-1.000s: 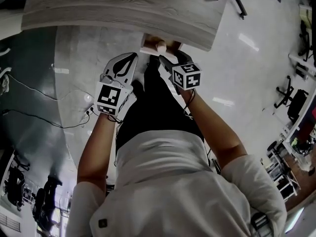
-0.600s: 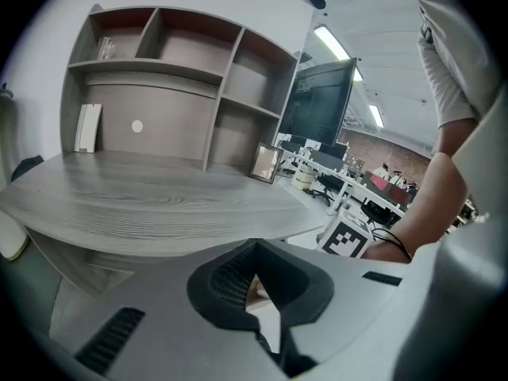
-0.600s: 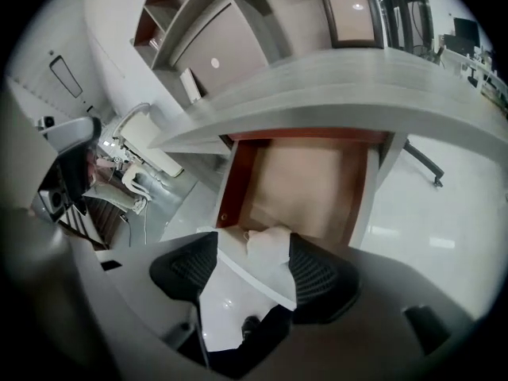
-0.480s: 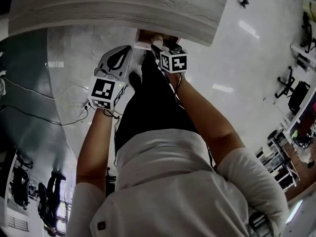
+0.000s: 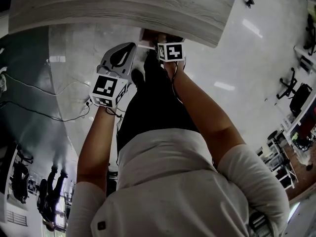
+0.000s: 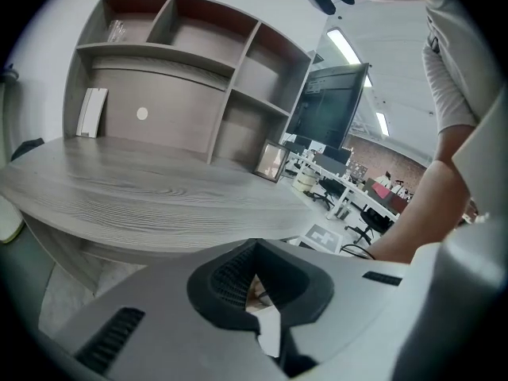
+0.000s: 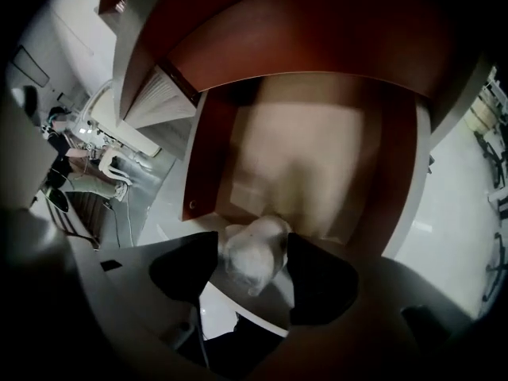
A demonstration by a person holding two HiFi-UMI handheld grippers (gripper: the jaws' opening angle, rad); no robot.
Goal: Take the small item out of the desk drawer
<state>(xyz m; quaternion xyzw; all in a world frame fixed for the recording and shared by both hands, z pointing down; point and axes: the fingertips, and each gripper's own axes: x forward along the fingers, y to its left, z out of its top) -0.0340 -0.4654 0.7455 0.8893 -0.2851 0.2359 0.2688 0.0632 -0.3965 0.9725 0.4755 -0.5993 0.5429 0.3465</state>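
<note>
Tongs, head view: the left tongs (image 5: 129,49) hang just below the counter (image 5: 123,6) edge, jaw tips together and nothing between them, while the right tongs (image 5: 165,42) reach under that edge into the open drawer (image 5: 147,35), so that only their marker cube shows clearly. The item cannot be made out from here. Left gripper view: the jaws meet at their tips around an empty hollow. Beyond them lie the grey wood-grain counter top, a shelf unit (image 6: 182,70) at its back and a monitor (image 6: 329,105) to the right. These tongs point away from the drawer and take no part in the grasp. Right gripper view: the camera looks into the drawer, with its red-brown walls and pale floor. A small, pale, rounded item (image 7: 255,252) sits between the two dark pads (image 7: 321,280), touching both, at the drawer's near end, so the right tongs appear narrowed onto it. Step in hand, as judged: the grasp inside the drawer, apparently made but with the item not yet out. The next move calls for a steady grip and a straight withdrawal toward the body, low enough to clear the counter's underside and the drawer front.
</note>
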